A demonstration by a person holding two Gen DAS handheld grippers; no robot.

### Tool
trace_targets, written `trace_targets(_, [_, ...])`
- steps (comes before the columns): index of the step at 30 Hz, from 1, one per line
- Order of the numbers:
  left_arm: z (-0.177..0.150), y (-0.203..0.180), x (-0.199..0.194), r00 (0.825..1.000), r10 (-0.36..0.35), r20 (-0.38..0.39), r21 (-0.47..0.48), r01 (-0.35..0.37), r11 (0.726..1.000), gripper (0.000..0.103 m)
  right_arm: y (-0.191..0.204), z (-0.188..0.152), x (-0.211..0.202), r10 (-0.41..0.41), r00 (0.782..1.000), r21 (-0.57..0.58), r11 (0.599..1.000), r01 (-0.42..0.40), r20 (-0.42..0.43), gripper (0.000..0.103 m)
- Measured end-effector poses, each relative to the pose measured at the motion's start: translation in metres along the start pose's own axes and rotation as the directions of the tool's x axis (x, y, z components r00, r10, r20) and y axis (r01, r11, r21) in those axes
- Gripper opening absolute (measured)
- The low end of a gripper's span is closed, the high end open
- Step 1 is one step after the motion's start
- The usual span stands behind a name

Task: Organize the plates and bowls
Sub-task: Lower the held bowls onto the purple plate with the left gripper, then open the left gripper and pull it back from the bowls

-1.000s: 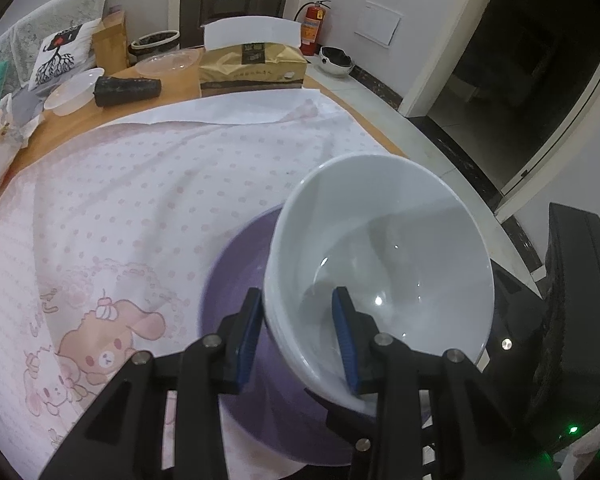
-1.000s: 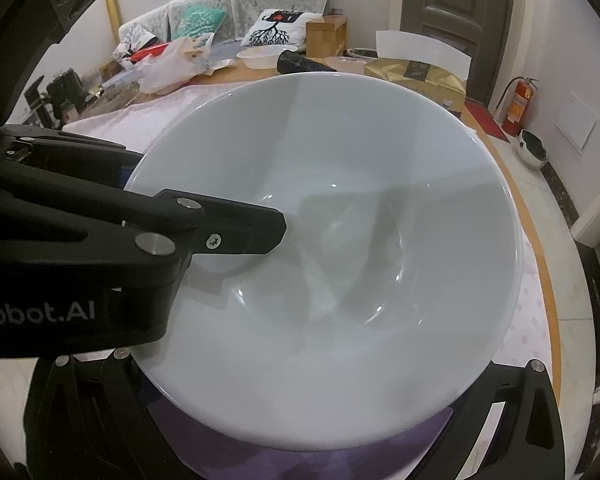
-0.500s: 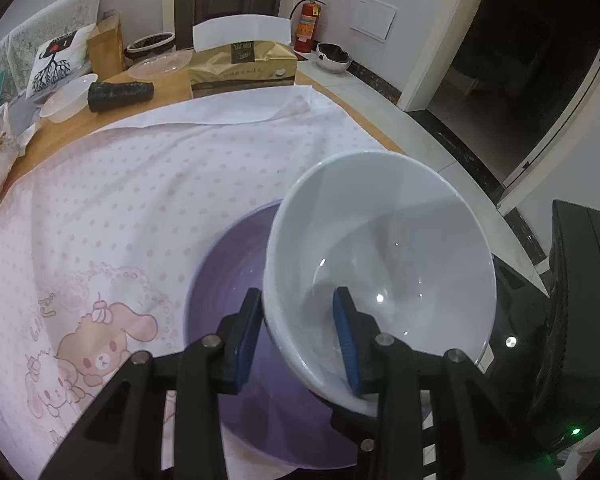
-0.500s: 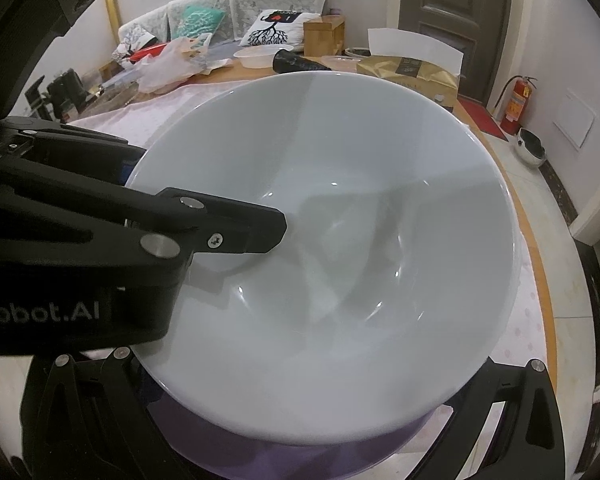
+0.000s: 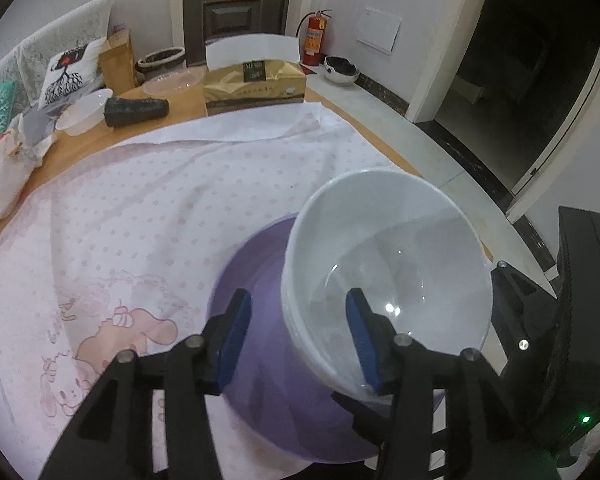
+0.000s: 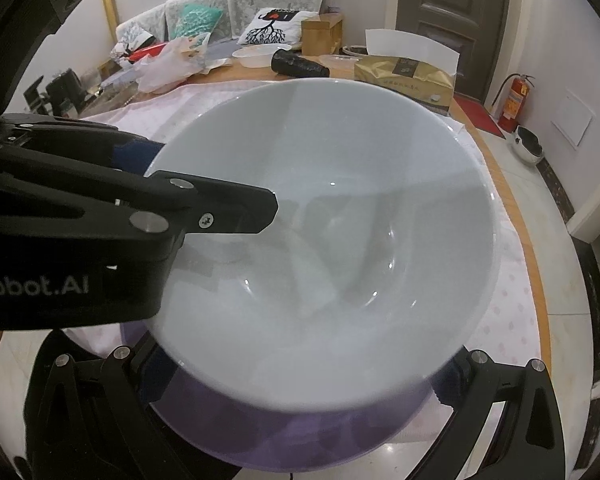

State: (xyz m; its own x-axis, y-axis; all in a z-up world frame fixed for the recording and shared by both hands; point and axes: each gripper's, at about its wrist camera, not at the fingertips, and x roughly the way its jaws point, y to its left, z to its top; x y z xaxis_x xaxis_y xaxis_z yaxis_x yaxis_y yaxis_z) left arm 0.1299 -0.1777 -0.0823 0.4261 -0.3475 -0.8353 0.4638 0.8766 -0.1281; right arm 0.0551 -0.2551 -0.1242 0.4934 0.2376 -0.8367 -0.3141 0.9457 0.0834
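A white bowl (image 5: 388, 264) sits tilted over a purple plate (image 5: 256, 280) on the pink dotted cloth. My left gripper (image 5: 296, 336) is open: its right blue pad (image 5: 362, 340) is inside the bowl and its left pad stands well off the bowl's outer wall. In the right wrist view the bowl (image 6: 340, 240) fills the frame above the purple plate (image 6: 292, 428). My right gripper (image 6: 300, 384) spreads wide under the bowl; its fingertips are hidden. The left gripper's finger (image 6: 220, 208) reaches over the rim.
A gold tissue box (image 5: 254, 86), a black roll (image 5: 136, 110), clear plastic containers (image 5: 82, 114) and bags (image 5: 4, 168) lie at the table's far side. The table edge (image 5: 440, 184) runs close behind the bowl. A sofa stands beyond.
My left gripper has opened: its left pad has swung away from the bowl's outer wall. The bowl now sits lower and more to the right over the purple plate.
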Motion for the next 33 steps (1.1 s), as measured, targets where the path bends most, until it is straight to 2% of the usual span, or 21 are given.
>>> trace_targets(7, [-0.003, -0.001, -0.021, 0.999, 0.009, 0.034, -0.004, -0.009, 1.0, 0.051, -0.002, -0.003, -0.019, 0.015, 0.999, 0.024, 1.0, -0.016, 0.037, 0.1])
trace_targets(9, [-0.004, -0.001, -0.029, 0.999, 0.017, 0.049, -0.005, -0.016, 1.0, 0.058, -0.002, -0.005, -0.027, 0.012, 0.999, 0.023, 1.0, -0.013, 0.049, 0.099])
trace_targets(13, [-0.005, -0.003, -0.045, 0.996, 0.032, 0.083, -0.005, -0.032, 0.999, 0.065, -0.003, -0.009, -0.047, 0.017, 0.997, 0.02, 1.0, -0.019, 0.076, 0.1])
trace_targets(15, [-0.006, -0.003, -0.054, 0.993, 0.047, 0.105, -0.006, -0.046, 0.999, 0.078, -0.003, -0.011, -0.058, 0.016, 0.995, 0.015, 1.0, -0.017, 0.095, 0.1])
trace_targets(18, [-0.01, -0.002, -0.069, 0.987, 0.074, 0.142, -0.005, -0.074, 0.997, 0.087, -0.007, -0.015, -0.075, 0.012, 0.991, 0.009, 1.0, -0.013, 0.132, 0.1])
trace_targets(20, [-0.012, -0.002, -0.078, 0.981, 0.097, 0.168, -0.015, -0.095, 0.995, 0.093, -0.01, -0.016, -0.085, 0.012, 0.989, 0.017, 1.0, -0.014, 0.149, 0.1])
trace_targets(22, [-0.015, 0.001, -0.085, 0.975, 0.108, 0.195, -0.031, -0.104, 0.994, 0.094, -0.014, -0.016, -0.093, 0.014, 0.986, 0.032, 0.999, -0.02, 0.165, 0.1])
trace_targets(24, [-0.017, 0.002, -0.092, 0.969, 0.119, 0.215, -0.045, -0.112, 0.993, 0.103, -0.018, -0.015, -0.099, 0.013, 0.983, 0.045, 0.999, -0.021, 0.181, 0.1])
trace_targets(28, [-0.021, 0.005, -0.104, 0.957, 0.14, 0.253, -0.057, -0.13, 0.99, 0.103, -0.024, -0.011, -0.109, 0.004, 0.976, 0.067, 0.998, -0.019, 0.218, 0.1])
trace_targets(33, [-0.029, 0.009, -0.124, 0.919, 0.185, 0.349, -0.101, -0.16, 0.982, 0.103, -0.026, -0.008, -0.118, 0.005, 0.966, 0.091, 0.995, -0.03, 0.26, 0.1])
